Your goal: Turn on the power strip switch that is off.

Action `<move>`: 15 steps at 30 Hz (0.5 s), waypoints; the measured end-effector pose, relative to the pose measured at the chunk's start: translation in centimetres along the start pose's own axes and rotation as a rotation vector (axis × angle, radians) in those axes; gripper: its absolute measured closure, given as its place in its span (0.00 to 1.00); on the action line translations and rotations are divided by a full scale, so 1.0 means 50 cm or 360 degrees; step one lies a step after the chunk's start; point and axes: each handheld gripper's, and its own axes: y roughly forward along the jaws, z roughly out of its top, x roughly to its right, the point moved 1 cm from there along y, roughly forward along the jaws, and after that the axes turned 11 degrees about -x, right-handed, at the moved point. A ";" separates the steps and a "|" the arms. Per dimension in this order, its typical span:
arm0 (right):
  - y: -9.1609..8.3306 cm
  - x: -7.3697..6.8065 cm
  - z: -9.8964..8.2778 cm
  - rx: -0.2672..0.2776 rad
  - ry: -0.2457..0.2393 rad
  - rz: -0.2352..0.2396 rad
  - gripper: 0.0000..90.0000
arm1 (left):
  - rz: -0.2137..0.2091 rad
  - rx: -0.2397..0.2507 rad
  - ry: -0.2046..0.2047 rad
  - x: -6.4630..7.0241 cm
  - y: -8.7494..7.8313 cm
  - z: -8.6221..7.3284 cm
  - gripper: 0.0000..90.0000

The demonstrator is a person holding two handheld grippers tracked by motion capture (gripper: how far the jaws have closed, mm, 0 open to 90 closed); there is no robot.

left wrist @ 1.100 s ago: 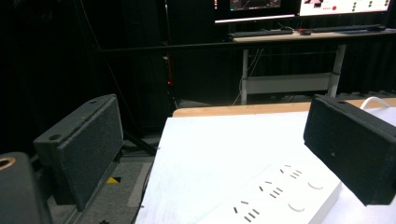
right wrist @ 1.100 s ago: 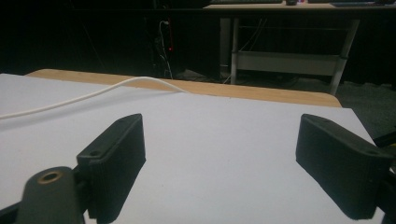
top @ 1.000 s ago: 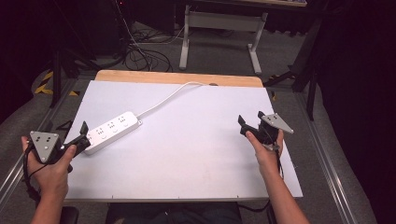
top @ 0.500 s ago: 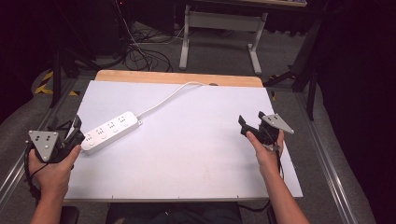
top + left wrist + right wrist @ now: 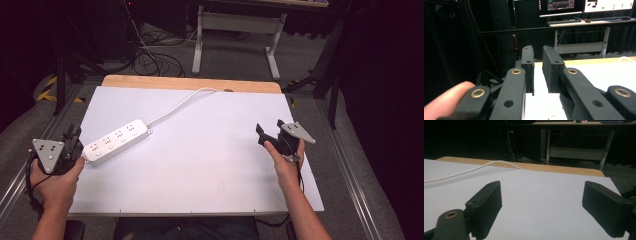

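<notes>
A white power strip (image 5: 116,141) lies slantwise on the left part of the white table top (image 5: 210,170). Its white cable (image 5: 185,100) runs toward the far edge and crosses the right gripper view as a cable (image 5: 474,168). My left gripper (image 5: 74,137) is held at the table's left edge, just left of the strip's near end and not touching it. Its jaws (image 5: 537,50) stand almost together with only a thin slit and nothing in it. Over the right side of the table, my right gripper (image 5: 270,127) is held with its jaws (image 5: 542,187) wide apart and empty.
A wooden strip (image 5: 190,82) borders the table's far edge. Beyond it stand a white desk frame (image 5: 235,25) and loose cables on the floor (image 5: 150,57). Metal rails (image 5: 350,175) run along both sides of the table.
My left gripper has drawn back leftward from the power strip's near end to the table's left edge. The strip and my right gripper have stayed put.
</notes>
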 end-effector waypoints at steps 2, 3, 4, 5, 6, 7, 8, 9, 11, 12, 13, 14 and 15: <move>-0.001 0.001 0.000 0.0002 0.0002 -0.0001 0.18 | 0.0002 0.0000 0.0001 0.000 0.000 0.000 0.91; -0.001 0.001 0.000 0.0002 0.0002 -0.0002 0.18 | 0.0002 -0.0002 0.0004 0.000 0.001 0.001 0.92; -0.001 0.001 0.000 0.0001 0.0001 -0.0002 0.18 | 0.0000 -0.0001 0.0006 0.001 0.001 0.001 0.92; -0.001 0.001 0.000 0.0000 0.0003 -0.0004 0.18 | 0.0000 -0.0001 0.0006 0.001 0.001 0.001 0.94; -0.001 0.001 -0.001 -0.0001 0.0004 -0.0002 0.18 | -0.0005 -0.0004 0.0013 0.000 0.000 0.001 0.95; -0.001 0.001 -0.001 -0.0001 0.0004 -0.0003 0.19 | -0.0009 -0.0002 0.0010 0.001 0.000 0.002 0.96; -0.002 0.001 -0.001 0.0001 0.0004 -0.0005 0.19 | -0.0007 0.0000 0.0016 0.000 0.000 0.002 0.97; -0.002 0.001 -0.001 0.0000 0.0003 -0.0004 0.19 | -0.0007 0.0000 0.0016 0.000 0.000 0.002 0.98; -0.003 0.002 -0.001 -0.0002 0.0002 -0.0006 0.19 | -0.0030 0.0000 0.0011 -0.001 0.000 0.001 1.00; -0.003 0.002 -0.001 -0.0001 0.0001 -0.0007 0.19 | -0.0036 0.0001 0.0012 -0.001 0.001 0.001 1.00; -0.003 0.002 -0.001 -0.0001 0.0001 -0.0007 0.19 | -0.0041 -0.0003 0.0013 -0.002 0.000 0.001 1.00; -0.003 0.002 -0.001 -0.0001 0.0001 -0.0007 0.19 | -0.0044 -0.0003 0.0013 -0.002 0.000 0.001 1.00; -0.003 0.002 -0.001 -0.0001 0.0002 -0.0007 0.19 | -0.0044 -0.0003 0.0013 -0.002 0.000 0.001 1.00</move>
